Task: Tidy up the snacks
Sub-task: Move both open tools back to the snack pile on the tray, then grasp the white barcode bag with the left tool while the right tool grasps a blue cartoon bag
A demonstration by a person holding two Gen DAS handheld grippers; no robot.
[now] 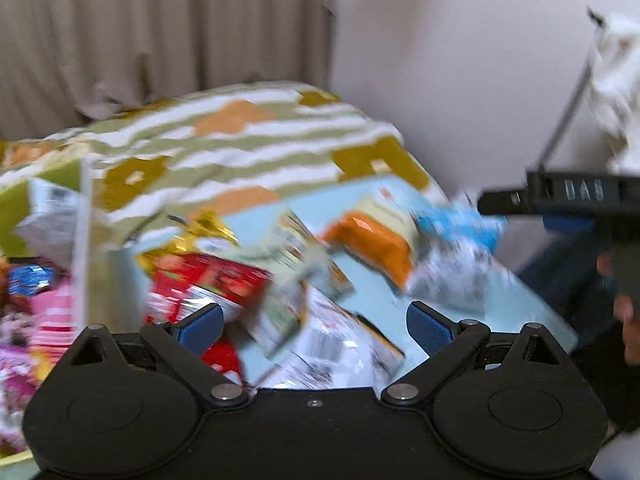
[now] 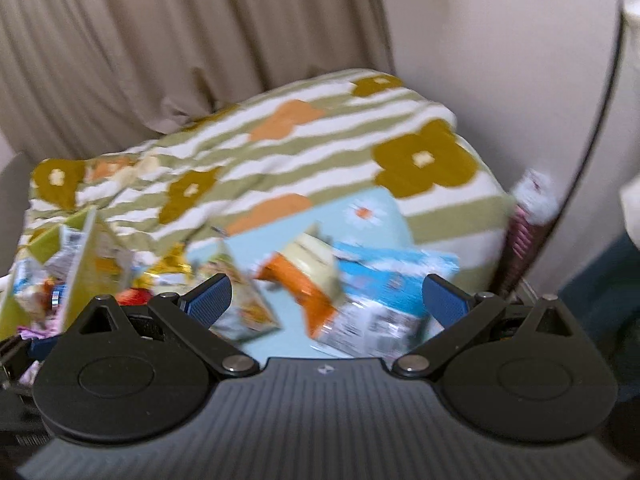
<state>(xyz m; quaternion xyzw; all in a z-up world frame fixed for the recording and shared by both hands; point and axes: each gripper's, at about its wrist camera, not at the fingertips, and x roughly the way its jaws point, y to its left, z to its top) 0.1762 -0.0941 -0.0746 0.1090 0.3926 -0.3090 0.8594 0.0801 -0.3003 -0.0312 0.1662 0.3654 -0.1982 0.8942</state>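
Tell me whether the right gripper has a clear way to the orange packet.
Probably yes: the right gripper is open, and the orange packet lies ahead between its fingers. A blue packet lies against it; blur hides detail.

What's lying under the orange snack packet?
The orange snack packet overlaps a blue-and-white packet; both lie on the light blue mat. Blur and overlap hide anything else beneath.

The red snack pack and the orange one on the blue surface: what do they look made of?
Both frames are motion-blurred, so this is tentative. The red snack pack looks like glossy plastic or foil film: it shows bright glints, with crinkled gold foil at its top. The orange pack looks like thin, smoother plastic film, bent and creased, with a duller sheen.
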